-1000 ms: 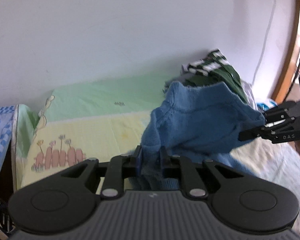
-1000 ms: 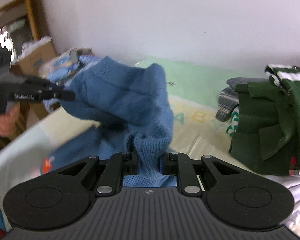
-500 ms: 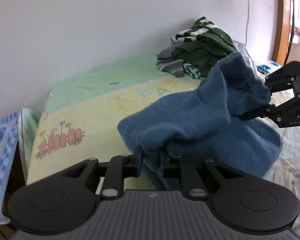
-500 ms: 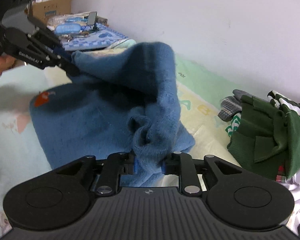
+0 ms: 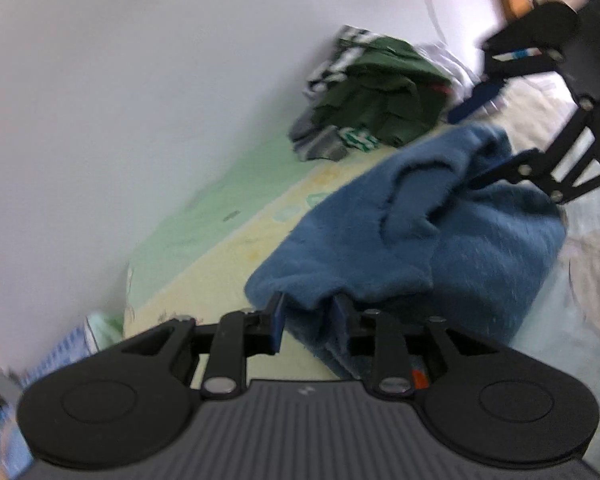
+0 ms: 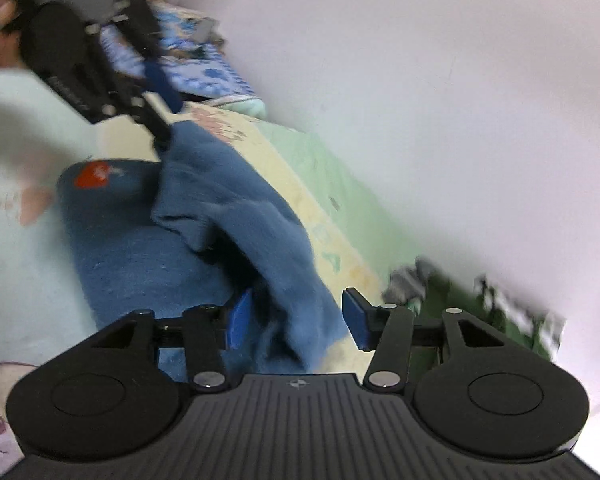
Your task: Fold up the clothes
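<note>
Sweater [image 6: 204, 216] lies half-folded on bed [image 5: 220, 248], both claws [image 5: 308, 316] [image 6: 296, 316] spread loose around it, so that bunched flap might flop open.

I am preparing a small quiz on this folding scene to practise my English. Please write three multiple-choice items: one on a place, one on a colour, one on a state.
1. Where does the pile of green clothes lie?
A. on the bed, by the wall
B. on the floor
C. on top of the blue sweater

2. What colour is the small patch on the sweater?
A. yellow
B. red
C. white

3. How do the fingers of the right gripper stand?
A. shut on the sweater
B. shut on nothing
C. wide apart

Key: 1 A, the pile sits against the white wall, beyond the sweater. 2 B, the patch shows red on blue. 3 C, both blue pads stand clear of the cloth.
</note>
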Motion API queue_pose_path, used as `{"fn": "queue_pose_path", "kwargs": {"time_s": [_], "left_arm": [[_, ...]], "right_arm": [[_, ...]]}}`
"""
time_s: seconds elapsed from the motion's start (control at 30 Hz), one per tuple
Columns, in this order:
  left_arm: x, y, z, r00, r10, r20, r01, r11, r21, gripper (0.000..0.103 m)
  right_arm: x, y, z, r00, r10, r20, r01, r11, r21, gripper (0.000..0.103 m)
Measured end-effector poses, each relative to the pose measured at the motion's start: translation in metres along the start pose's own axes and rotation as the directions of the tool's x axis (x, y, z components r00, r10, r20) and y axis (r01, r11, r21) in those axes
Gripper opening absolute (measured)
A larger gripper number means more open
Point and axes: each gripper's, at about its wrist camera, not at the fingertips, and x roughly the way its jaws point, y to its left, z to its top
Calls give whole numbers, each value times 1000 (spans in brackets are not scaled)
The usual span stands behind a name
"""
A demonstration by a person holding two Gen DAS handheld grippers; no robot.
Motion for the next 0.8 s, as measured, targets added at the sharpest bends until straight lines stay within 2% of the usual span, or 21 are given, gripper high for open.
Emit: {"fn": "queue_pose_path", "kwargs": {"time_s": [0.13, 0.27, 0.33, 0.37, 0.43, 0.5, 0.6, 0.73, 0.8], "left_arm": [[9, -11, 7, 1000, -6, 2, 6, 993, 119, 32], [16, -22, 5, 1000, 2, 1, -2, 969, 247, 32], [11, -20, 5, 1000, -13, 1, 13, 965, 262, 35], [6, -17, 6, 1000, -27, 0, 26, 965, 262, 38], [-2, -14, 6, 998, -56, 3, 52, 960, 276, 45], [-11, -14, 5, 997, -79, 12, 71, 948, 311, 50], [-13, -19, 5, 996, -91, 24, 76, 928, 366, 52], [10, -34, 3, 998, -53, 24, 37, 891, 452, 52], [18, -38, 2, 998, -65, 10, 53, 879, 474, 52]], "right_arm": [[14, 12, 10, 1000, -14, 13, 15, 998, -67, 51], [24, 16, 20, 1000, -19, 13, 20, 995, -94, 50], [27, 14, 21, 1000, -13, -1, 13, 996, -92, 44], [27, 11, 22, 1000, -8, -8, 7, 997, -74, 39], [26, 3, 23, 1000, 11, -18, -11, 1000, -19, 20], [24, -7, 25, 999, 31, -18, -30, 998, 52, 14], [22, -22, 26, 998, 54, -16, -51, 988, 147, 13], [20, -35, 28, 996, 90, -6, -85, 962, 261, 12], [18, -40, 28, 995, 101, -4, -95, 946, 311, 12]]}}
